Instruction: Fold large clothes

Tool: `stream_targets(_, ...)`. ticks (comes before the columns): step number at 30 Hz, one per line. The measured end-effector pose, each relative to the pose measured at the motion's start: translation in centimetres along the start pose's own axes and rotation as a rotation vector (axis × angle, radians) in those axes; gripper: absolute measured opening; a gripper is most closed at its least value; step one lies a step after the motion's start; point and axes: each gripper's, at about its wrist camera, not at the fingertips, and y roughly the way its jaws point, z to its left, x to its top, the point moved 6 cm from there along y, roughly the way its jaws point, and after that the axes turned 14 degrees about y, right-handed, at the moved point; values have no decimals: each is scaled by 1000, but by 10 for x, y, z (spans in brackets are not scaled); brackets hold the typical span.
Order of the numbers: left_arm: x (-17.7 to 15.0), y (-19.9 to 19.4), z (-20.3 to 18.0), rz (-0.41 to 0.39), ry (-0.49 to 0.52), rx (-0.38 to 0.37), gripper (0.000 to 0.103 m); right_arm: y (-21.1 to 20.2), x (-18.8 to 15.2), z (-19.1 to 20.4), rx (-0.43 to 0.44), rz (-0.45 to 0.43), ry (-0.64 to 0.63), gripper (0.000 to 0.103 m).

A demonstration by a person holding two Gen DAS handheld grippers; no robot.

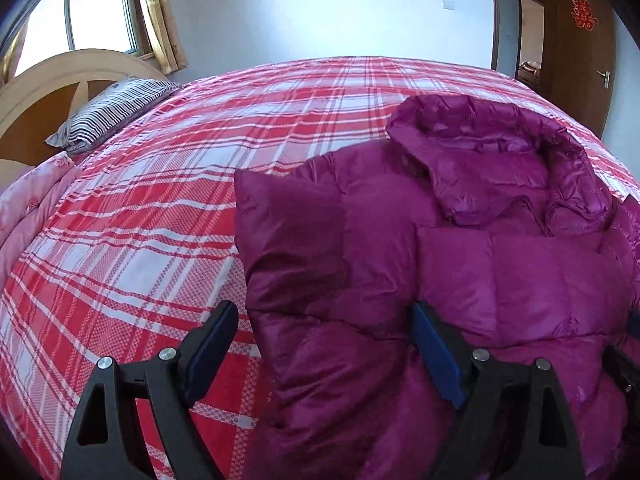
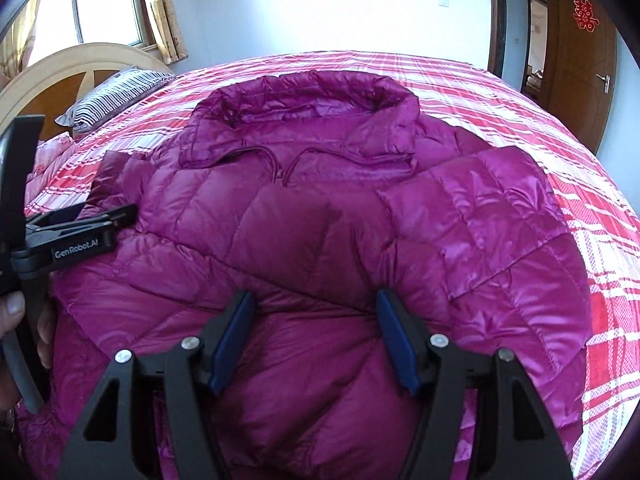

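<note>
Two grippers hang over a magenta down jacket (image 2: 320, 232) spread on a bed with a red-and-white plaid cover (image 1: 132, 216). The left gripper (image 1: 322, 346) has its jaws spread wide with nothing between the blue pads (image 1: 434, 354): its left finger sits above the plaid cover, its right finger above the jacket, so the garment's left edge runs up between them. Ahead of this gripper and to its right lies the hood (image 1: 504, 160), bunched and open toward the far side of the bed. A sleeve panel (image 1: 292, 236) lies folded over the body just ahead of the jaws.

The right gripper (image 2: 316, 344) is likewise parted wide and holds nothing, both fingers above the middle of the jacket's quilted body. Straight ahead of it the zipper (image 2: 286, 168) runs up to the collar, with the hood beyond. To its right, the other sleeve (image 2: 492, 216) lies folded across the front. To its left, the left gripper shows from the side, with a person's hand (image 2: 18, 320) on its handle at the frame's edge.

Far ahead and left of both grippers, a striped pillow (image 1: 108, 114) rests against a wooden headboard (image 1: 48, 80); far right stands a brown door (image 1: 580, 48).
</note>
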Motion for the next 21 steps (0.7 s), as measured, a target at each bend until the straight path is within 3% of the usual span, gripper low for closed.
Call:
stream_targets(5, -7, 14, 7, 49, -53, -34, 100, 2, 1, 0, -3, -2, -1, 66)
stream_targets(9, -10, 22, 13, 72, -104, -87, 102, 4, 0, 0, -22, -3, -13, 66)
stream_targets(16, -11, 20, 12, 58, -100, -73, 102, 5, 0, 1, -36, -6, -23, 66)
stream_targets(21, -9, 8, 10, 37, -57, -21, 102, 6, -1, 2, -47, -10, -29, 66)
